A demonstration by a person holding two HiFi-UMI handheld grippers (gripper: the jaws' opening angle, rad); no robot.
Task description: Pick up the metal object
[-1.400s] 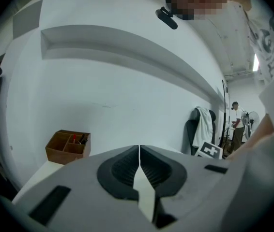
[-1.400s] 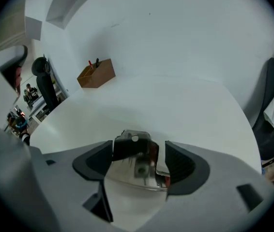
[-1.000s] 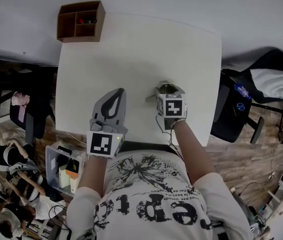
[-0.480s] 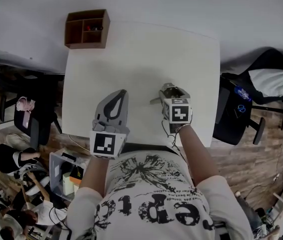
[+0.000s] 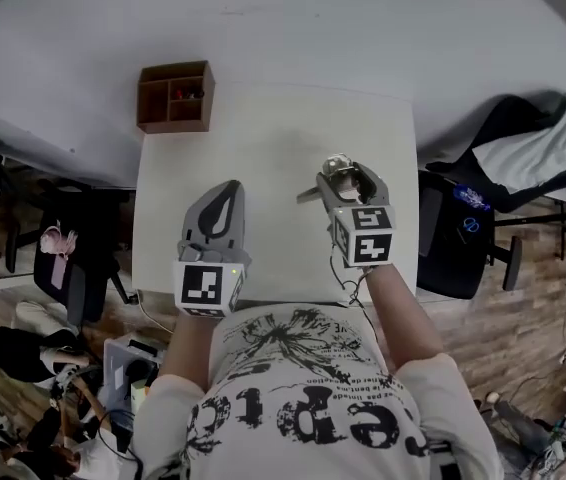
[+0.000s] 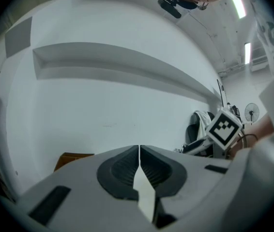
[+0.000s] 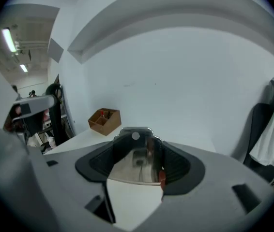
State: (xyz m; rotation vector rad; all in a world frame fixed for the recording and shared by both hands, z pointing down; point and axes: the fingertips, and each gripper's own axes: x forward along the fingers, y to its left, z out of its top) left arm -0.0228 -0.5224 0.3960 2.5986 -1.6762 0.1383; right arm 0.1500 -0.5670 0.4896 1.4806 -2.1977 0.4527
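Metal object [image 5: 335,166] clamped in right claw [image 5: 350,176], now lifted off table [image 5: 263,138], left claw [image 5: 225,200] closed, raised.

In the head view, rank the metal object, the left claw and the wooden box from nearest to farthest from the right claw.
1. metal object: clamped in the right claw itself.
2. left claw: shut, beside it on the left, over the near part of the table.
3. wooden box: at the table's far left corner.
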